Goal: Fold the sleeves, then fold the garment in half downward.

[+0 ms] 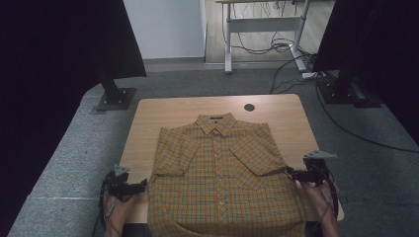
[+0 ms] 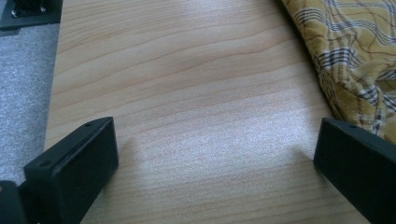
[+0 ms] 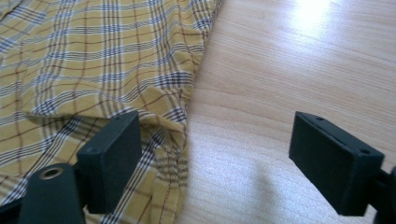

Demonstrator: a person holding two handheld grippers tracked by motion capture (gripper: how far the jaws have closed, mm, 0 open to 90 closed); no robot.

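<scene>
A yellow plaid short-sleeved shirt [image 1: 225, 177] lies buttoned on the light wooden tabletop [image 1: 276, 111] at frame centre, grey carpet [image 1: 69, 153] around; left tongs [image 1: 143, 183] and right tongs [image 1: 290, 173] both gape apart at its edges.

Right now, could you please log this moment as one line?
shirt: flat on table, sleeves folded in | left tongs: open, at its edge | right tongs: open, straddling its edge

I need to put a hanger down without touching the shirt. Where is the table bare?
Bare wood lies along the far edge of the table, between the shirt collar and the round hole, and in narrow strips left and right of the shirt. The near half is crowded by the shirt.
</scene>
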